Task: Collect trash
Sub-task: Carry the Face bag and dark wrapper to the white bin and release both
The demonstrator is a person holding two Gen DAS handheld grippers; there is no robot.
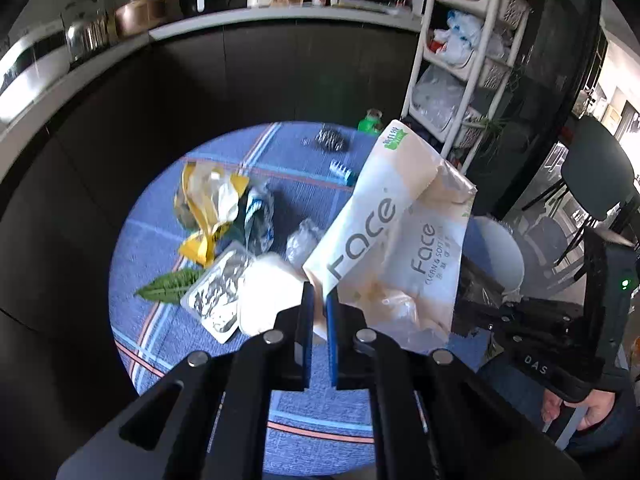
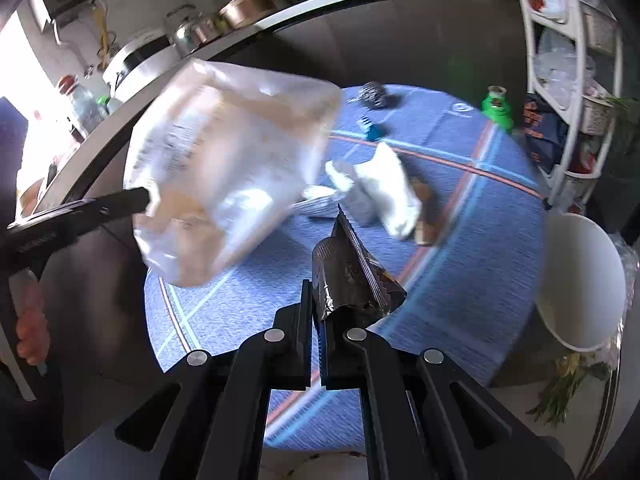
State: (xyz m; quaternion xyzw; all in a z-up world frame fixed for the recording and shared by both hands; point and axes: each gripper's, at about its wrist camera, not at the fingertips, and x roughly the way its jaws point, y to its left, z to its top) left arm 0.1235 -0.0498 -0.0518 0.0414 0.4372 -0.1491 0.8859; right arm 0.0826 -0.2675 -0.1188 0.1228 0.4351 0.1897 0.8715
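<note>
Nearby: yellow wrapper, leaf, foil tray on table.

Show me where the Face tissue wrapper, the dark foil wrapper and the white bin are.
Face tissue wrapper (image 1: 384, 240): left wrist view, on its printed front.
dark foil wrapper (image 2: 352, 276): right wrist view, on its crumpled middle.
white bin (image 2: 580, 276): right wrist view, on its inner wall.

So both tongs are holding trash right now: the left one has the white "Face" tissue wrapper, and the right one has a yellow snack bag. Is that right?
Almost. The left tongs do grip the white Face wrapper, but the right tongs hold a dark foil wrapper, as the right wrist view shows. The yellow bag lies on the blue cloth.
</note>
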